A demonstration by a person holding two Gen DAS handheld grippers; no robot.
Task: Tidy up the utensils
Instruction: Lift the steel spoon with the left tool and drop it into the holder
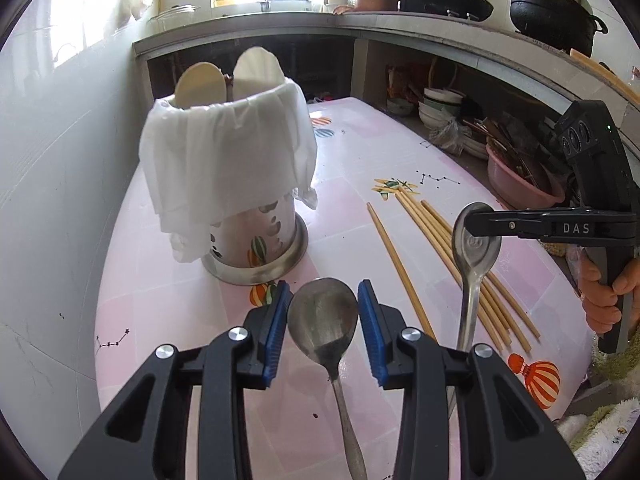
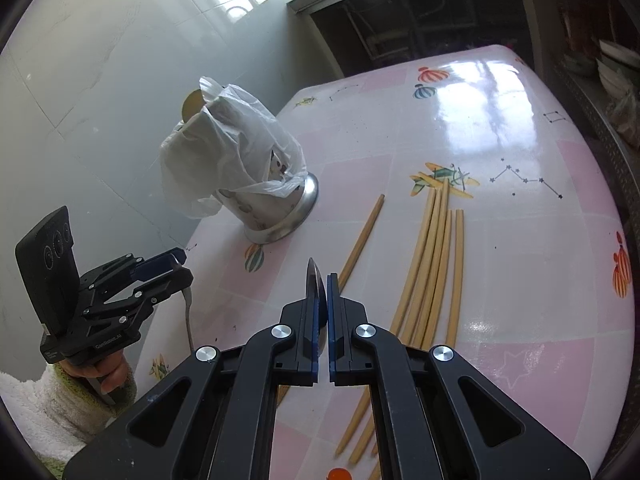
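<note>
On the pink table [image 1: 352,152], a steel spoon [image 1: 322,316] lay between the spread left gripper [image 1: 323,312]; the right gripper [image 2: 322,300] pinched another spoon's [image 1: 474,246] bowl.

Two metal spoons [image 1: 323,320] [image 1: 474,248], loose wooden chopsticks [image 1: 440,248], bag-covered steel holder [image 1: 256,236] upright.
</note>
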